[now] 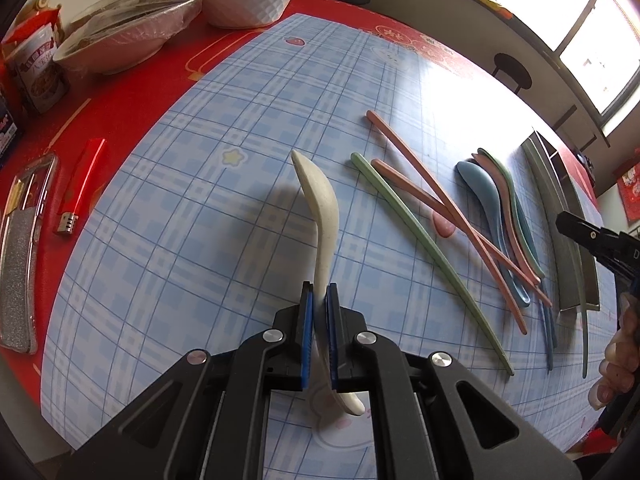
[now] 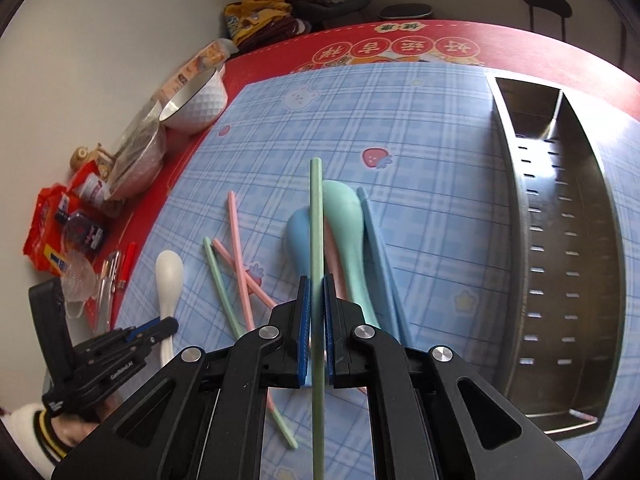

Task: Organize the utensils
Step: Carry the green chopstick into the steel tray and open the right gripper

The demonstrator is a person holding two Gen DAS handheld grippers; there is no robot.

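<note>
I see a white spoon [image 1: 320,216] lifted off the mat, bowl pointing away. A green chopstick [image 2: 316,264] hangs above three nested spoons [image 2: 340,232]. Two pink chopsticks [image 1: 440,200] lie crossed beside another green one [image 1: 420,248]. The steel tray [image 2: 600,240] sits empty.

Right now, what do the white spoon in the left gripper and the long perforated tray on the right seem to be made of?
The white spoon, clamped in the left gripper, looks like matte speckled plastic, perhaps a fibre composite: faint dark flecks, no gloss. The long perforated tray seems brushed stainless steel: grey sheen, light reflections and punched slots.
</note>
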